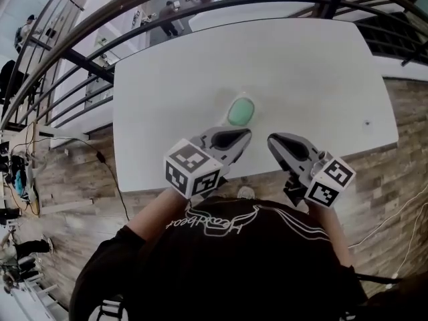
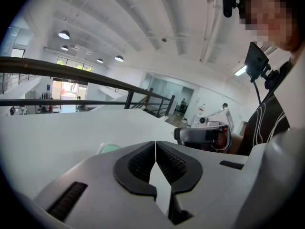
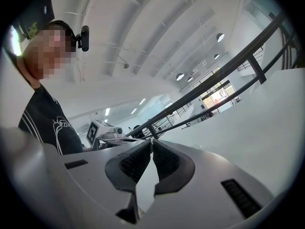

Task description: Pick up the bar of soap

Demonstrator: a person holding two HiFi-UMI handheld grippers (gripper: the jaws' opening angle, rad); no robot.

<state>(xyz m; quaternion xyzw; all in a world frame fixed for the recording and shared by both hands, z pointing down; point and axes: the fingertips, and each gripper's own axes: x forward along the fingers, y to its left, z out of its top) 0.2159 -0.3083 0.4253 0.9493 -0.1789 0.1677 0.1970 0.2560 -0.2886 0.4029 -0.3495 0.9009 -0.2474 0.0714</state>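
A pale green bar of soap (image 1: 241, 111) lies on the white table (image 1: 167, 85), a little in from the near edge. My left gripper (image 1: 245, 134) is just short of it on the near side, jaws shut and empty. In the left gripper view only the top of the soap (image 2: 108, 148) shows, left of the shut left gripper (image 2: 155, 142). My right gripper (image 1: 273, 140) hovers to the right of the left one, also shut and empty. In the right gripper view the right gripper (image 3: 151, 140) points level across the table, and the soap is not seen there.
The table's near edge (image 1: 254, 176) runs just under both grippers. A dark metal railing (image 1: 100, 52) curves along the far and left sides. Wooden floor (image 1: 67, 172) lies to the left and right. A small dark speck (image 1: 366, 122) marks the table's right part.
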